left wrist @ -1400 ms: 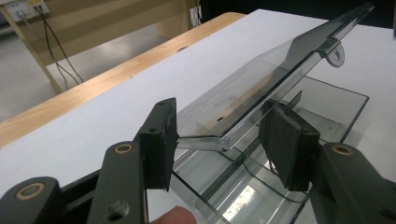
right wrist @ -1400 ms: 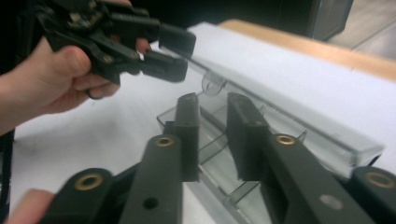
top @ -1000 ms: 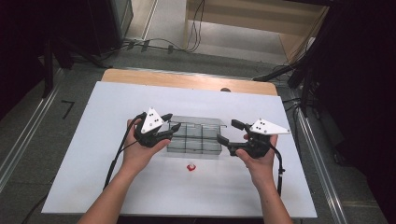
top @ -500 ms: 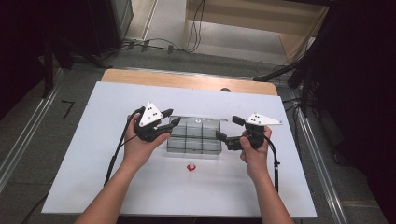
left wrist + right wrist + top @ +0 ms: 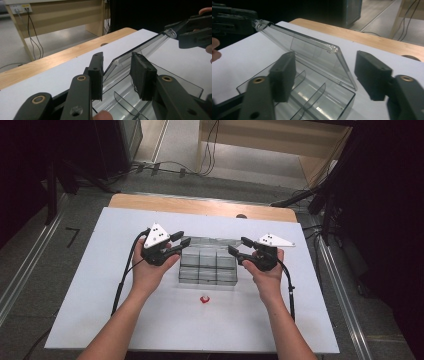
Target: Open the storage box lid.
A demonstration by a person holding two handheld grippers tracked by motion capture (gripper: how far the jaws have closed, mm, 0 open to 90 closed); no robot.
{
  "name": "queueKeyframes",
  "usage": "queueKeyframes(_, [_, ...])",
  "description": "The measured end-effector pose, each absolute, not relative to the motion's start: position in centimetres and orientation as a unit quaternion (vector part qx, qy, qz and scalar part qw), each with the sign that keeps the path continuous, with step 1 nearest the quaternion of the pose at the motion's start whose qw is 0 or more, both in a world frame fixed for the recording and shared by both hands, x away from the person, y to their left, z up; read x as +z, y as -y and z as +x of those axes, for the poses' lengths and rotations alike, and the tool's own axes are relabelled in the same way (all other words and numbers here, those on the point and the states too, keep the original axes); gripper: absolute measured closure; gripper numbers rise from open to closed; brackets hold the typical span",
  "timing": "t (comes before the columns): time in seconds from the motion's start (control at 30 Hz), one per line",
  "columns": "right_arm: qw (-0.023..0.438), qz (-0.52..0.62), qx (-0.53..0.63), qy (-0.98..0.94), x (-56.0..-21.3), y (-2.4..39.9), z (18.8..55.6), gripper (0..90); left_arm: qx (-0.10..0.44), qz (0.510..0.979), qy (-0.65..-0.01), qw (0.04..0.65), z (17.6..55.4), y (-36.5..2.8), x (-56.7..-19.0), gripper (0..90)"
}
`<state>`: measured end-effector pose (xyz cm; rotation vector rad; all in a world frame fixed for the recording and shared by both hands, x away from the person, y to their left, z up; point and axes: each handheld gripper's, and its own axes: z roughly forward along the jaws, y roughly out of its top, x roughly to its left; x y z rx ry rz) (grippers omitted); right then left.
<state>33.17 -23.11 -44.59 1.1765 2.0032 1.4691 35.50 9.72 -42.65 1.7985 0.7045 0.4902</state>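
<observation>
Clear plastic, divided into compartments — one organizer box point(image 5: 207, 265) sitting mid-table on the white board point(image 5: 100, 285), flanked by two grippers. Lid point(image 5: 312, 53) standing half raised, tilted over the base in both gripper views.

Left gripper point(image 5: 180, 241) reaching in at the box's left end; lid's near corner lying between its two jaws, which have just been closing and are standing part open. Pads point(image 5: 142, 75) close beside the lid edge, contact not certain — gripping or not, cannot tell.

Right gripper point(image 5: 239, 251) hovering at the box's right end, jaws having just been narrowing yet gaping wide, lid's right corner and the base's end lying between them untouched.

Counting: two hands, two grippers, one box, one small red thing point(image 5: 204, 299) lying on the board just in front of the box. No brand, label or writing legible anywhere.
</observation>
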Motion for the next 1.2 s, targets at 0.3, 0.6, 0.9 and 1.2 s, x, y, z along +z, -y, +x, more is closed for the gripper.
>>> queueKeyframes(0.3, [0.2, 0.419, 0.518, -0.719, -43.8, 23.5, 34.1, 58.3, 0.197, 0.753, -0.308, 0.547, 36.3, -10.1, -42.4, 66.8])
queueKeyframes(0.6, [0.2, 0.403, 0.486, -0.749, -42.7, 23.4, 35.2, 60.6, 0.18, 0.755, -0.319, 0.543, 37.4, -10.2, -43.0, 67.5])
queueKeyframes(0.9, [0.186, 0.407, 0.491, -0.747, -42.6, 23.6, 36.0, 61.5, 0.175, 0.76, -0.328, 0.534, 38.0, -10.3, -43.7, 69.4])
queueKeyframes(1.2, [0.184, 0.412, 0.501, -0.738, -42.9, 23.7, 36.5, 61.0, 0.157, 0.758, -0.344, 0.531, 38.9, -10.4, -44.7, 72.6])
